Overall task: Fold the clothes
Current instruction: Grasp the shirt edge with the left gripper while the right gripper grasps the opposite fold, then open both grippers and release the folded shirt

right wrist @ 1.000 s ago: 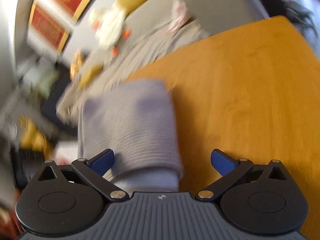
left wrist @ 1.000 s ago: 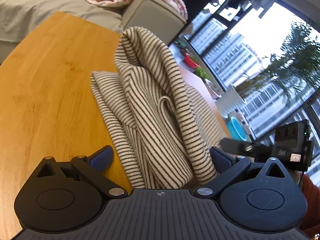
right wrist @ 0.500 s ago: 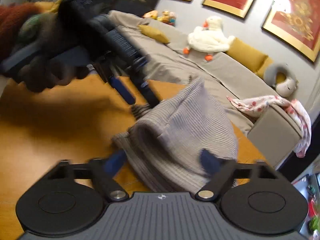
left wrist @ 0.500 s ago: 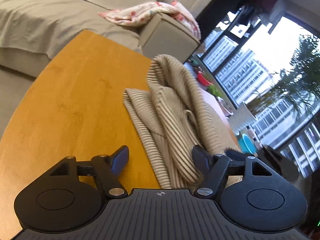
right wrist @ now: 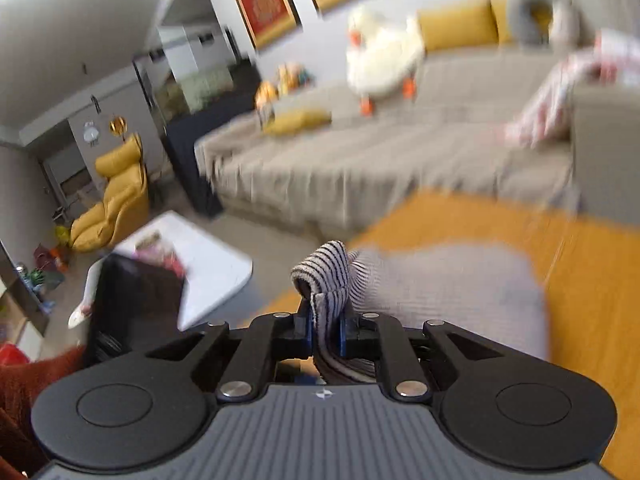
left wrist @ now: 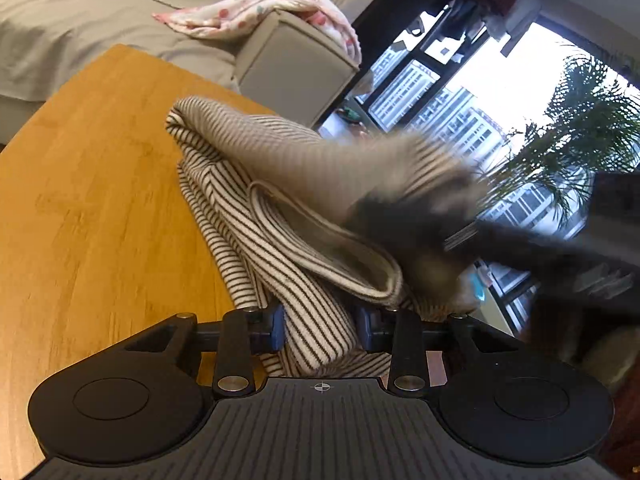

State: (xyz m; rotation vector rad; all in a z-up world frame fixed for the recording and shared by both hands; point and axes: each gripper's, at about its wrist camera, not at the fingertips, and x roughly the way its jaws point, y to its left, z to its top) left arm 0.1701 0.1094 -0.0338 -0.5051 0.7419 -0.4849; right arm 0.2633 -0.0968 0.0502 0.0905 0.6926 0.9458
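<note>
1. Here, the left claw (left wrist: 320,330) is clenched on a bunched edge of the striped top (left wrist: 256,208), which lies heaped on the wooden bench (left wrist: 88,200) with part of it lifted.
2. The right claw (right wrist: 324,334) pinches another roll of the same top (right wrist: 326,264), its jaws close together on the cloth; in the left view it shows only as a dark blur.
3. Judging by both holds, a fold is being carried over. Keep both grips firm and move the two claws at an even pace so the edge stays straight.
4. Keep the cloth lightly taut between the claws; slack will let the knit bunch again.
5. Lay the lifted part flat over the part resting on the bench, edges matched, before letting go.
6. Stay clear of the bench edge, which sits near the heap.
</note>
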